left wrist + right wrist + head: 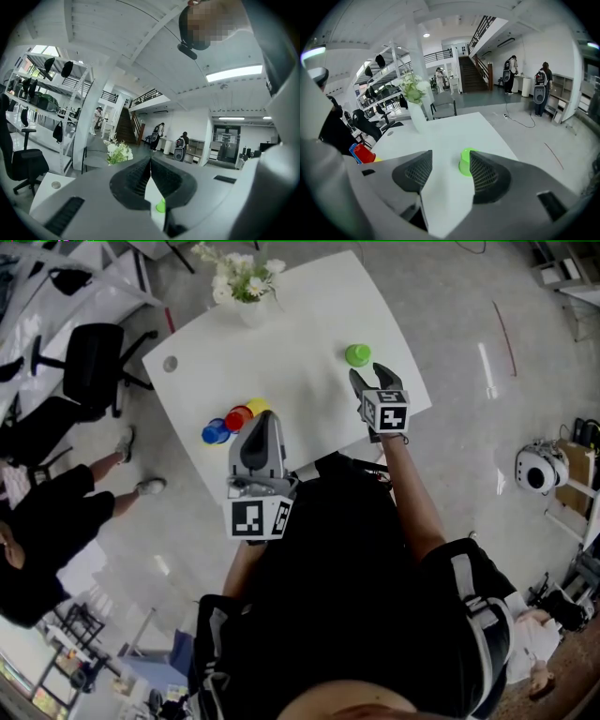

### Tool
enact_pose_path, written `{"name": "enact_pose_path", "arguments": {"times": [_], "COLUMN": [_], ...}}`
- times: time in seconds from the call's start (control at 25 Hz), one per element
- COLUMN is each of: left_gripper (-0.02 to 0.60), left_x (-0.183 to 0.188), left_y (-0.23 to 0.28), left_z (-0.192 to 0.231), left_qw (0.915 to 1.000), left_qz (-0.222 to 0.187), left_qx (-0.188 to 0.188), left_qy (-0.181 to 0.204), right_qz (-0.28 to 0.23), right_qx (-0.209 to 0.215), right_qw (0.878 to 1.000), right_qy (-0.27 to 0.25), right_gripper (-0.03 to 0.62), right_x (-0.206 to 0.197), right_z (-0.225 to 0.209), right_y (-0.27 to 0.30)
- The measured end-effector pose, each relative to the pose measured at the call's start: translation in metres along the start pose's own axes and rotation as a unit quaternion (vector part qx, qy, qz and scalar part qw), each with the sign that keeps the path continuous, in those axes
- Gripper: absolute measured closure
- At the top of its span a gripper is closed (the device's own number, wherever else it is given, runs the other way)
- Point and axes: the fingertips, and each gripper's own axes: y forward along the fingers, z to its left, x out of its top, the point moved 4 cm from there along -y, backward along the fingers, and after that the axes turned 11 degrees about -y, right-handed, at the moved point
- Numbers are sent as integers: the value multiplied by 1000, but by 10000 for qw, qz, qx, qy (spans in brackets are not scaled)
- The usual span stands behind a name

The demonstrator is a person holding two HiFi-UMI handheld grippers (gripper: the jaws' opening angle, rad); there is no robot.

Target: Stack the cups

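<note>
Right gripper [367, 373], jaws spread, hovers just short of the green cup [357, 354] on the white table [300, 324]. The left gripper [265, 418] is near the blue cup [216, 431], red cup [238, 417] and yellow cup [258, 407]. In the left gripper view the jaws are pressed together, empty. In the right gripper view the inverted green cup stands just beyond the parted jaws.

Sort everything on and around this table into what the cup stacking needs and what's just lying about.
For the job:
green cup, just ahead of the open right gripper
blue cup, red cup and yellow cup, grouped together

Just lying about:
vase of flowers
office chair, beside the table
</note>
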Motion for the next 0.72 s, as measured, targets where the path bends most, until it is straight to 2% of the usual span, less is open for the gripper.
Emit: {"name": "enact_pose_path", "arguments": {"times": [0.36, 0.72], "left_gripper": [560, 560], "left_x": [-9, -15], "left_y": [31, 48], "left_z": [-12, -11], "left_qw": [9998, 9992], "left_qz": [111, 206], "left_qx": [172, 331], "left_qy": [-16, -61], "right_qz": [442, 749], "right_qx": [132, 287], "right_qw": [9989, 9967], "right_qy": [-46, -97], "right_gripper": [327, 329], "right_x": [-19, -31], "right_z": [-32, -45], "right_y": [38, 70]}}
